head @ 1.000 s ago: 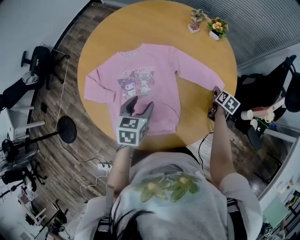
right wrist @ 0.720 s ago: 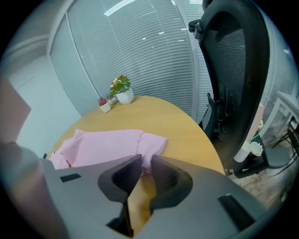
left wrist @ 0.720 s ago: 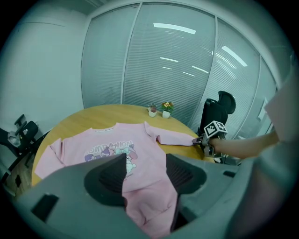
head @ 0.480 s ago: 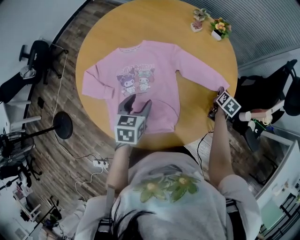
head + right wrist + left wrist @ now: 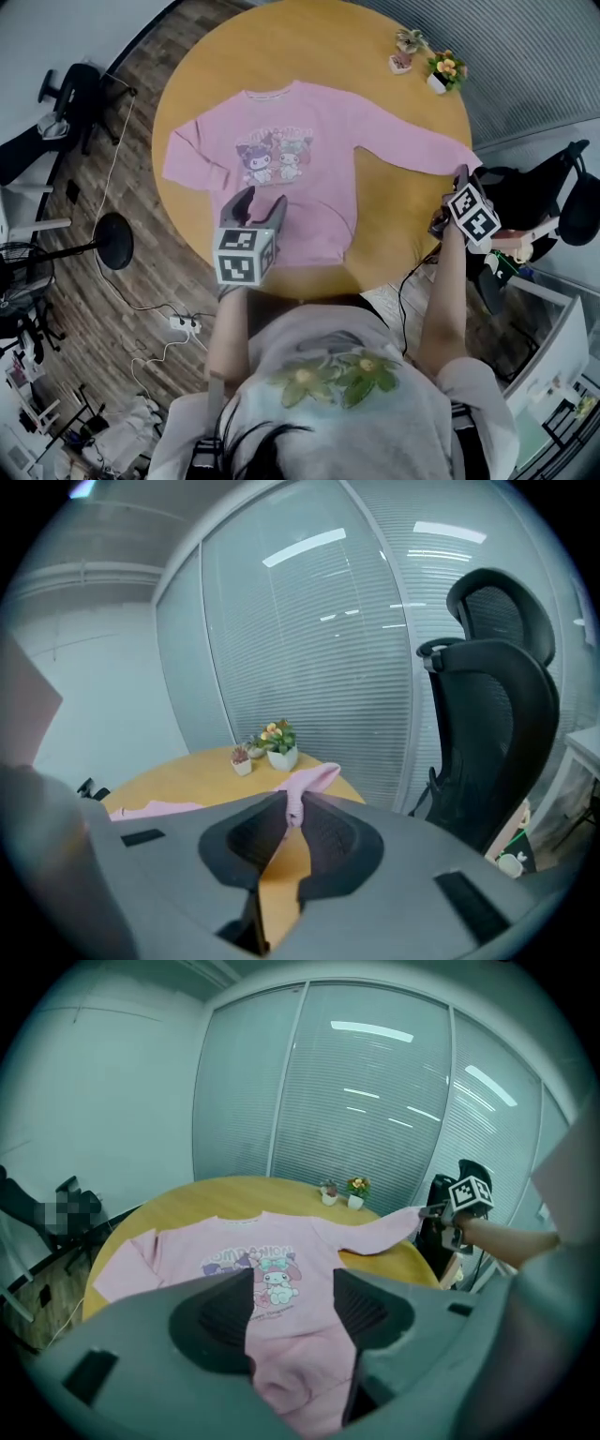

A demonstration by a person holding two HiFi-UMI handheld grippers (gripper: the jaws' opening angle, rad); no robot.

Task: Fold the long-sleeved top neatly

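A pink long-sleeved top (image 5: 291,178) with a cartoon print lies face up on the round wooden table (image 5: 394,216). Its left sleeve (image 5: 192,164) is bent beside the body. My right gripper (image 5: 461,178) has just closed and is shut on the cuff of the right sleeve (image 5: 314,778), holding it lifted past the table's right edge. The pink cloth is pinched between its pads (image 5: 292,810). My left gripper (image 5: 258,202) hovers open above the hem. The hem's cloth (image 5: 291,1344) shows between its spread fingers (image 5: 225,1307), which do not touch it.
Two small potted plants (image 5: 410,45) (image 5: 444,69) stand at the table's far right rim. A black office chair (image 5: 497,714) is close behind my right gripper. A lamp stand (image 5: 112,241) and cables lie on the wooden floor at the left.
My right gripper has closed on the cuff and risen, drawing the right sleeve out straight towards the right. The left gripper has drifted a little to the left over the hem.
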